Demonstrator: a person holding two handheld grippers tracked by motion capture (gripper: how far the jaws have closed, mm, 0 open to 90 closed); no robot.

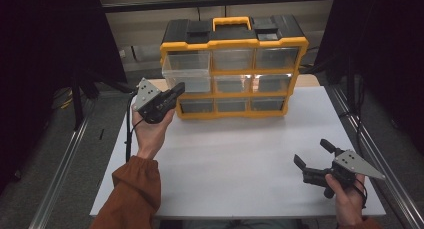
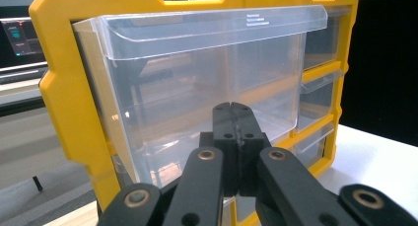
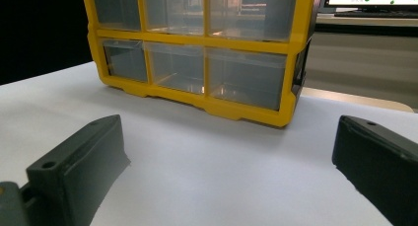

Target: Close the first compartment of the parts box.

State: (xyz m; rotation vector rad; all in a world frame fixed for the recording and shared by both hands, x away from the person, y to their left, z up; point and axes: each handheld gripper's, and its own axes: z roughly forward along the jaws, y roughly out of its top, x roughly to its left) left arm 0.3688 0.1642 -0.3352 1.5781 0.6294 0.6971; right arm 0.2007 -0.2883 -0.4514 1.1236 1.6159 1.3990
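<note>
The left gripper (image 1: 176,90), jaws closed on nothing, is raised against the pulled-out clear drawer (image 1: 188,71) of the yellow organizer (image 1: 300,44); the right gripper (image 1: 312,154) is held wide open.

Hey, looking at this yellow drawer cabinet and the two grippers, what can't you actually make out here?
- Whether the left gripper touches the pulled-out clear drawer: in the left gripper view its shut jaws cover the spot; the high view is too small.
- Drawer contents: glare on clear plastic, all views.
- Cabinet top row: cut off by the right gripper view's top edge.
- Right gripper jaw tips: cut off by the right gripper view's bottom edge.
</note>
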